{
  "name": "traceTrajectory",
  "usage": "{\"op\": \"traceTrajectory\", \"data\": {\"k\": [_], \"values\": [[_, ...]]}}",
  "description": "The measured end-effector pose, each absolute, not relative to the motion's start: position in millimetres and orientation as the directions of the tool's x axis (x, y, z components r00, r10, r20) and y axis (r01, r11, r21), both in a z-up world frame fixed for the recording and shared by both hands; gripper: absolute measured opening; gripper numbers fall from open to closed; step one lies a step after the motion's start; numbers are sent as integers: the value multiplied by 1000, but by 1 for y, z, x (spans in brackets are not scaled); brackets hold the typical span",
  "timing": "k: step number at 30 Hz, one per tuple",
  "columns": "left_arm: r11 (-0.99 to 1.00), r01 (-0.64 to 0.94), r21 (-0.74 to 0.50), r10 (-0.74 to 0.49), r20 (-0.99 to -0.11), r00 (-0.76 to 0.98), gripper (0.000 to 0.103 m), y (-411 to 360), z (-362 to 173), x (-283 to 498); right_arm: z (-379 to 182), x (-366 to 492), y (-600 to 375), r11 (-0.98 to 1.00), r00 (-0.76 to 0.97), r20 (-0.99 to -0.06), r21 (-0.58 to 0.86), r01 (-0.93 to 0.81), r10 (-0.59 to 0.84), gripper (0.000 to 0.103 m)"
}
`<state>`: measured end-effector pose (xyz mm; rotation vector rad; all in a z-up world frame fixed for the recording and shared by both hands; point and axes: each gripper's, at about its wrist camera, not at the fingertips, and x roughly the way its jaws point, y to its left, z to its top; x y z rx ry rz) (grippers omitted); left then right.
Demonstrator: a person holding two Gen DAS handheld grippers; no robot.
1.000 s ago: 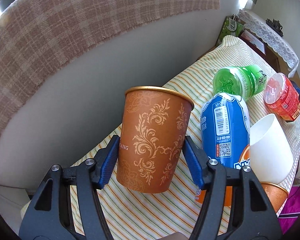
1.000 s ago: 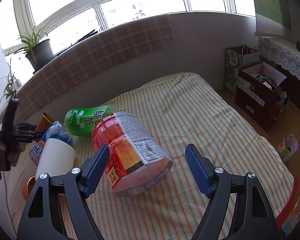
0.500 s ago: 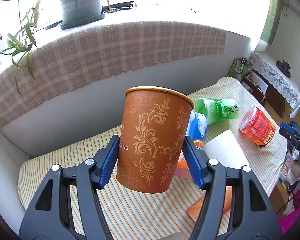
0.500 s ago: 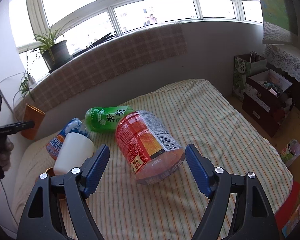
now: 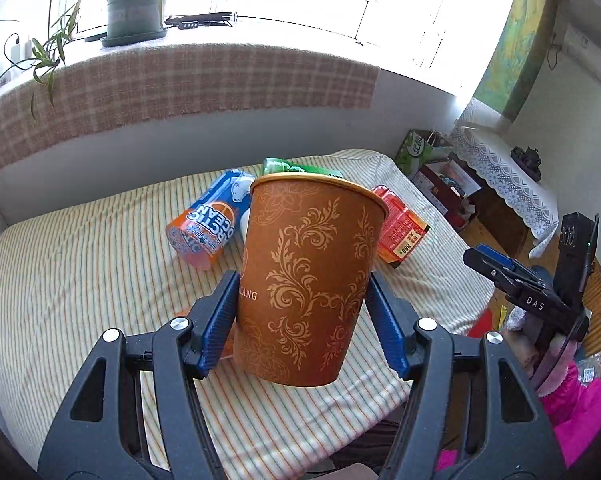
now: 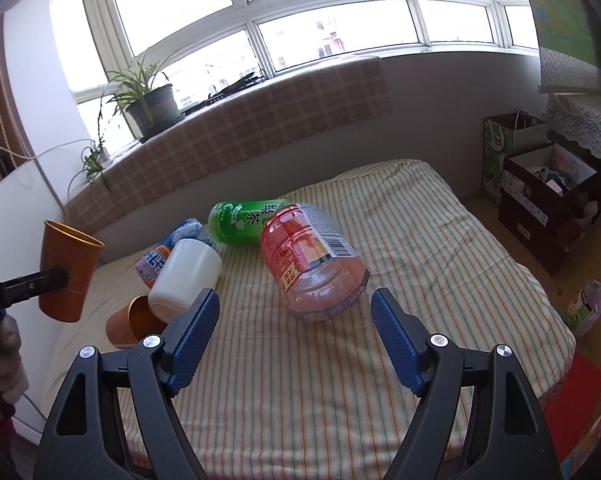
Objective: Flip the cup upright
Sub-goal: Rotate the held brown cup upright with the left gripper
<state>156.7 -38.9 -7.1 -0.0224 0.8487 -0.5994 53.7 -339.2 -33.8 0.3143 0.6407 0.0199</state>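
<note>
Left claw (image 5: pixel 302 312) clamped on the orange cup (image 5: pixel 308 280), mouth up, held in the air above the bed (image 5: pixel 80 264) | right claw (image 6: pixel 292 336) wide open, empty; red bottle (image 6: pixel 312 260) just ahead | risk: your thin cup may tip on soft bedding at release; set it clear of the bottles beyond your claw

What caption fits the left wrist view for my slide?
Left gripper holds the orange floral-patterned paper cup mouth-up above the striped bed, its blue fingers clamping the sides.
</note>
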Motion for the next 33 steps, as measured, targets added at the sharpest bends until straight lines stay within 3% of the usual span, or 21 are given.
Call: {"op": "traceTrajectory", "data": {"k": [10, 20, 29, 33], "values": [[824, 299, -481, -566, -669, 483, 65, -82, -75, 119, -47, 29, -355, 946, 780, -607, 318, 65, 150, 78], [819, 111, -563, -542, -695, 473, 66, -94, -120, 116, -53, 23, -358, 951, 763, -627, 304, 54, 157, 78], [802, 72, -593, -554, -694, 459, 66, -92, -130, 120, -64, 44, -345, 936, 704, -665, 353, 3, 249, 78], [796, 59, -603, -556, -688, 467, 79, -88, -130, 121, -65, 54, -338, 925, 678, -675, 380, -18, 291, 78]]}}
